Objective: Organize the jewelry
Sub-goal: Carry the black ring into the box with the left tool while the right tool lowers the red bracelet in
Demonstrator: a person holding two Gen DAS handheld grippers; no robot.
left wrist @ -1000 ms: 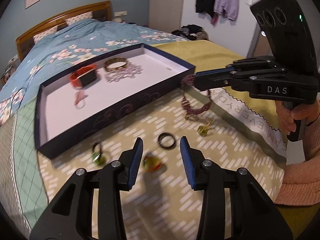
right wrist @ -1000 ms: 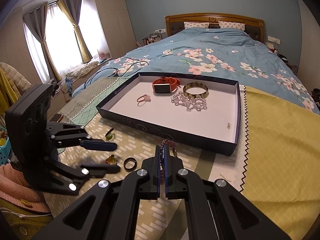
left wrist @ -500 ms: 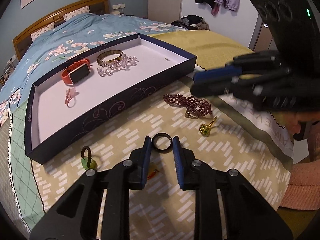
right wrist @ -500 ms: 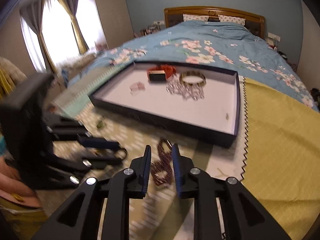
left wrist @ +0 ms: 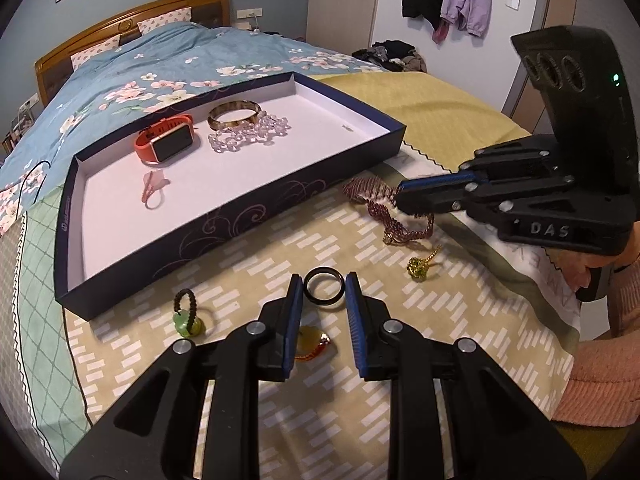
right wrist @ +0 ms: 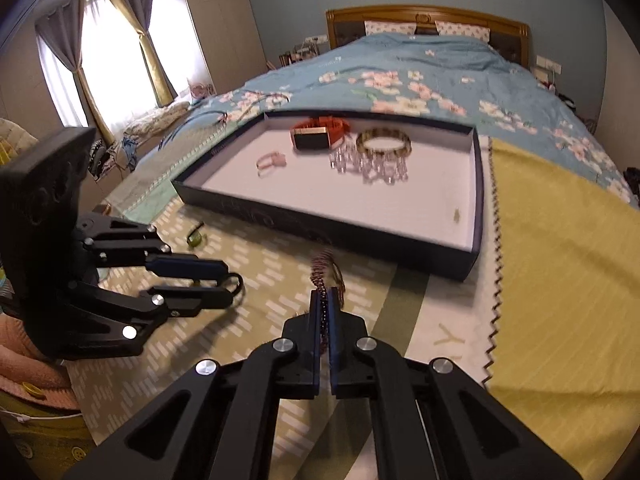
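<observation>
Pinching the beaded bracelet (right wrist: 325, 276) between pressed-together fingers, right gripper (right wrist: 325, 294) sits just off the tray's (left wrist: 248, 216) near wall, rest of the strand trailing on the patterned cloth (left wrist: 240, 264); left gripper (left wrist: 320, 280) spread around the black ring (left wrist: 324, 289), ring flat on the cloth between the tips, contact unclear; watch (left wrist: 166, 144), bangle (left wrist: 234, 114), crystal beads (left wrist: 248, 136) and pink ring (left wrist: 152, 190) lie inside the tray.

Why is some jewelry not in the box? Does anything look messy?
Yes. The box holds four neat pieces, but a black ring, green charm, gold trinket and amber piece lie loose on the cloth. The right hand-held gripper pinches the dangling beaded bracelet.
</observation>
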